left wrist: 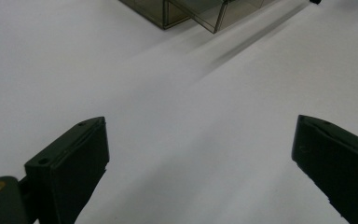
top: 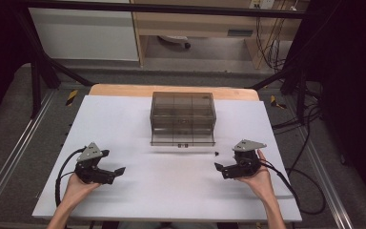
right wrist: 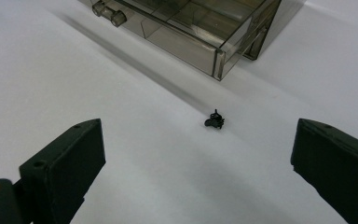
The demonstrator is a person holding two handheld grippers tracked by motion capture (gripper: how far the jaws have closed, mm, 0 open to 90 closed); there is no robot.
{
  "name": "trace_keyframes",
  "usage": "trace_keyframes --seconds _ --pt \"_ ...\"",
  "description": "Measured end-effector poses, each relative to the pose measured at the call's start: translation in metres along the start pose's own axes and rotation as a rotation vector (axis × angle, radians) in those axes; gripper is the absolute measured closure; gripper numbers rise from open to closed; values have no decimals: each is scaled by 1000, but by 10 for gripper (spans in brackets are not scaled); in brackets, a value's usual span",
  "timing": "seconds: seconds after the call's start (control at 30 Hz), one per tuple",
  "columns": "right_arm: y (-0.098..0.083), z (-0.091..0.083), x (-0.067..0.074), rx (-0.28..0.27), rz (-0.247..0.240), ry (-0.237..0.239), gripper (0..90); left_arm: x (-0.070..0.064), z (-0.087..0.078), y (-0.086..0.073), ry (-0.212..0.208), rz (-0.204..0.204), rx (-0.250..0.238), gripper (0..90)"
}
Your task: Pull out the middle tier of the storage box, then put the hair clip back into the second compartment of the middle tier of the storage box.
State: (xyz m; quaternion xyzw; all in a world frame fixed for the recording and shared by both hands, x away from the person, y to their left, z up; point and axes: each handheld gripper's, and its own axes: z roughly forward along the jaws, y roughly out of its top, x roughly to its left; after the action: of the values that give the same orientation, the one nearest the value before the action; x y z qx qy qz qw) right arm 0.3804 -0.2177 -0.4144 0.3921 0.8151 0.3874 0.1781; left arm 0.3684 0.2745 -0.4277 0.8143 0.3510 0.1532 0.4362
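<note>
A small black clip-like part (right wrist: 214,120) lies on the white table (top: 124,124), just in front of the smoky transparent plastic drawer box (top: 183,117) (its bottom drawer pulled out). The right gripper (right wrist: 198,154) points at the part with jaws wide apart; the left gripper (top: 119,171), also spread and holding nothing, rests well apart.

Small black clip (right wrist: 214,120) lying on white table, just before smoky clear drawer box (top: 183,116), bottom drawer (right wrist: 200,32) pulled out
</note>
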Motion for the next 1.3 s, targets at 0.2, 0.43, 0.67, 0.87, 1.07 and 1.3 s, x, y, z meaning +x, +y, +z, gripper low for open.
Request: trace_keyframes --seconds 0.2,0.43,0.67,0.87,1.07,1.3 --pt "-1 6 -1 24 21 -5 37 1 -2 -1 -1 -5 -7 33" --pt "-1 12 -2 26 31 -22 39 1 -1 -1 -2 -4 -6 33" --pt "0 17 -3 20 40 -45 38 1 -1 -1 -2 -3 -4 33" --pt "-1 21 -4 25 39 -55 35 1 0 0 -4 -2 -3 33" --pt "-1 24 -3 35 44 -58 38 1 0 -1 -6 0 0 33" --pt "-1 28 -4 44 52 -65 49 1 0 -1 -7 -3 -1 33"
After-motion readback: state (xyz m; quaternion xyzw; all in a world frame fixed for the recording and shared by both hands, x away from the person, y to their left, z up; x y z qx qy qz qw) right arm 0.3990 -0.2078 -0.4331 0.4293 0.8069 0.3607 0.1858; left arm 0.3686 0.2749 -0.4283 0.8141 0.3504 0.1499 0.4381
